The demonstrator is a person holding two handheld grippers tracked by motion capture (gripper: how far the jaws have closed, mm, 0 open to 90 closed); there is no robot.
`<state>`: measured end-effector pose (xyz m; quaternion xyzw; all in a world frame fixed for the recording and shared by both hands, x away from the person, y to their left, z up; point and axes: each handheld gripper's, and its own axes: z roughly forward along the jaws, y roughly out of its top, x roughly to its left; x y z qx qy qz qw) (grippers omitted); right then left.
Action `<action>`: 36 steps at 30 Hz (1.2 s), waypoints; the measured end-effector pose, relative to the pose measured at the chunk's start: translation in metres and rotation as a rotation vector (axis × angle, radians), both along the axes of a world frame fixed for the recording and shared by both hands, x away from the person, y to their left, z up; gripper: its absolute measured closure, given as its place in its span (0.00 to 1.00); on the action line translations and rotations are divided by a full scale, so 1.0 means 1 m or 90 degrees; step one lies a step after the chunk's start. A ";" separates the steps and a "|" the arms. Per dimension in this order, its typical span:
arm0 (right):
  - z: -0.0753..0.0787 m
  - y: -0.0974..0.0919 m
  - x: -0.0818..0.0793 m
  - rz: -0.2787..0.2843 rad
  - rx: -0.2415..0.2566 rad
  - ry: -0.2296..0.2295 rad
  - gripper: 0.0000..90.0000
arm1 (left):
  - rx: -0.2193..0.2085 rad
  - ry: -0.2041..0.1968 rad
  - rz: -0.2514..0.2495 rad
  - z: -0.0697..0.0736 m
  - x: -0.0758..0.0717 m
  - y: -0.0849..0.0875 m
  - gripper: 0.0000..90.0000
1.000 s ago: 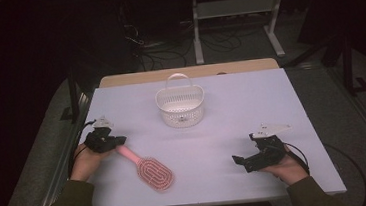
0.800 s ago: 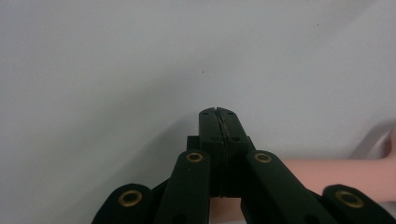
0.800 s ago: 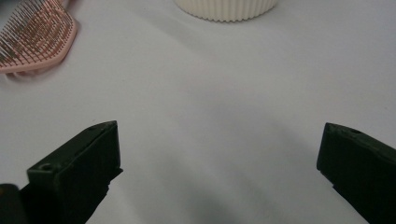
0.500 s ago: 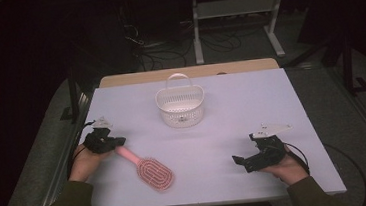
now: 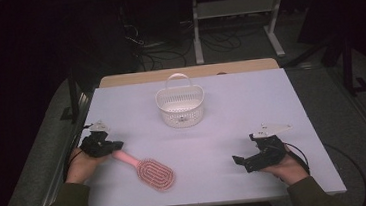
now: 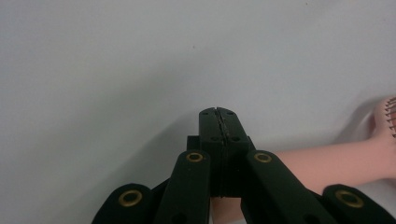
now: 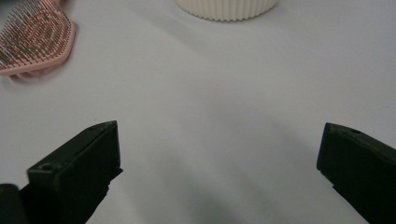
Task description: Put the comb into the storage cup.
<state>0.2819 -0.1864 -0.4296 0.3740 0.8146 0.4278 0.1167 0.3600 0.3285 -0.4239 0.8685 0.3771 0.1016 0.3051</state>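
A pink hairbrush (image 5: 154,174) lies bristles up on the white table (image 5: 251,102), at the front left. Its handle points toward my left gripper (image 5: 116,146). In the left gripper view, my left gripper (image 6: 218,112) has its jaws pressed flat together with nothing between the tips. The pink handle (image 6: 327,161) runs under and beside them from the right. My right gripper (image 5: 239,160) rests low at the front right, pointing left. Its jaws (image 7: 219,149) stand wide apart over bare table, with the hairbrush head (image 7: 35,39) farther off.
A white slotted basket (image 5: 181,108) with a handle stands at the middle back of the table; its lower wall (image 7: 229,9) is seen from the right gripper. Dark floor, cables and a metal stand lie beyond the far edge.
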 end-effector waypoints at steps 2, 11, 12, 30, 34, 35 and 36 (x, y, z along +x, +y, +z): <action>0.000 0.000 0.000 0.000 0.001 0.001 0.00 | 0.005 0.005 -0.003 0.000 -0.003 0.000 1.00; 0.000 0.000 0.000 0.000 0.002 0.001 0.00 | 0.012 0.014 -0.003 0.001 -0.013 0.004 1.00; 0.000 0.000 0.000 0.000 0.002 0.001 0.00 | 0.012 0.014 -0.003 0.001 -0.013 0.004 1.00; 0.000 0.001 0.001 -0.001 -0.002 0.004 0.00 | 0.027 0.020 -0.017 -0.001 -0.038 0.014 1.00; 0.000 0.001 0.000 0.000 -0.002 0.003 0.00 | 0.030 0.022 -0.018 -0.001 -0.045 0.018 1.00; 0.000 0.000 0.001 0.000 -0.003 0.003 0.00 | 0.030 0.022 -0.018 -0.001 -0.045 0.018 1.00; 0.000 0.000 0.001 -0.001 -0.002 0.002 0.00 | 0.030 0.024 -0.017 -0.001 -0.049 0.019 1.00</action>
